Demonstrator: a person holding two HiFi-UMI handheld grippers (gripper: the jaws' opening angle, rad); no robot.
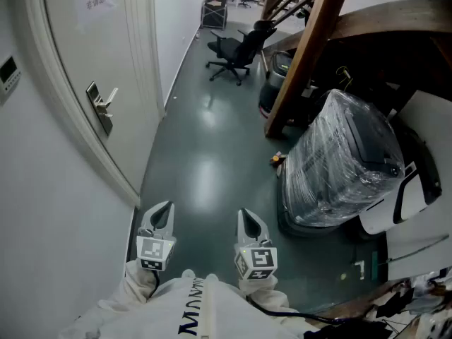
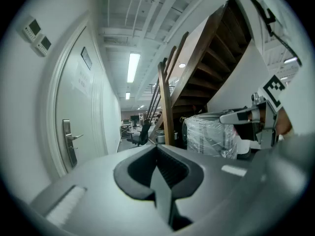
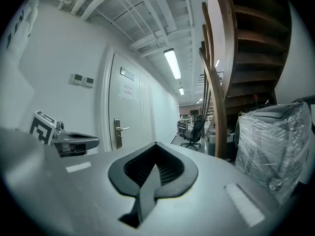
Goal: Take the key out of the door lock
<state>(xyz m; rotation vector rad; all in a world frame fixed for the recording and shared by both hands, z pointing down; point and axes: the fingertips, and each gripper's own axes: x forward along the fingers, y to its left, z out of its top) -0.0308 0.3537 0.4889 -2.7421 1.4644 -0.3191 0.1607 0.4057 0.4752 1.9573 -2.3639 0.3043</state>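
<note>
The left gripper and the right gripper, both clenched on nothing, hang side by side well short of the silver lever-handle door lock on the white door, seemingly because the approach has not yet begun; the key there is too small to see.

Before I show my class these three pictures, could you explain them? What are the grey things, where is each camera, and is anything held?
No robot: a person wears a head camera and holds a claw tool in each hand. The head view looks down on the left claw and right claw. The other two pictures come from cameras riding on each claw, looking along its jaws. Both claws are shut and empty. The white door with its lever handle is on the left; a key is too small to see. An office chair and a plastic-wrapped machine stand on the floor.
</note>
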